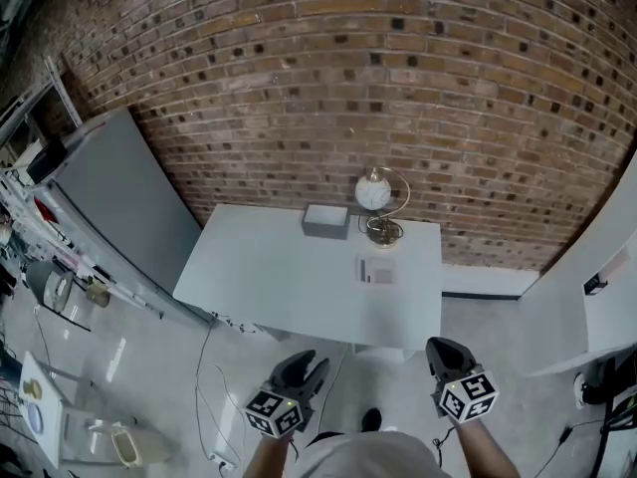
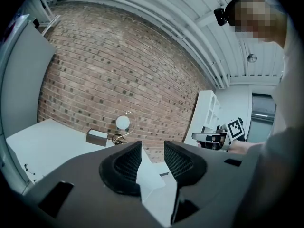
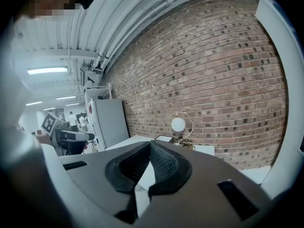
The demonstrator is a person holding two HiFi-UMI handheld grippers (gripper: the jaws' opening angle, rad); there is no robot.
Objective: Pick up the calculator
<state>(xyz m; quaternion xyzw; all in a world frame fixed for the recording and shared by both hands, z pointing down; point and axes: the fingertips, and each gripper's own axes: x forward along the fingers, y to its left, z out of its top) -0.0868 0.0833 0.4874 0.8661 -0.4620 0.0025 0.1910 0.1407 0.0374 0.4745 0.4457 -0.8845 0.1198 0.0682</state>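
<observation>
**A:** Where is the calculator (image 1: pixel 376 270)?

**B:** It lies flat on the white surface (image 1: pixel 259 267), towards the right side. It sits just in front of the round lamp (image 1: pixel 376 197), and the grey box (image 1: pixel 325 221) is off to its left by the brick wall (image 1: pixel 398 78). Nothing touches it.

**A:** And the person's two tools?

**B:** Both are short of the surface's near edge, well away from the calculator. The left gripper (image 1: pixel 304 366) has its jaws spread with nothing between them; only a corner of the surface shows through the gap. The right gripper (image 1: pixel 448 352) has its jaws closed tip to tip on nothing.

**A:** So which step is this?

**B:** It looks like the approach. No grasp has begun.

**A:** What does the next move call for?

**B:** Probably carrying one tool over the edge to the calculator. The right one is on the calculator's side, but its jaws would have to part first. The left is already spread, though it would have further to reach. The calculator is thin and flat, so the jaws would likely need to come in low and take it across its narrow sides.
</observation>
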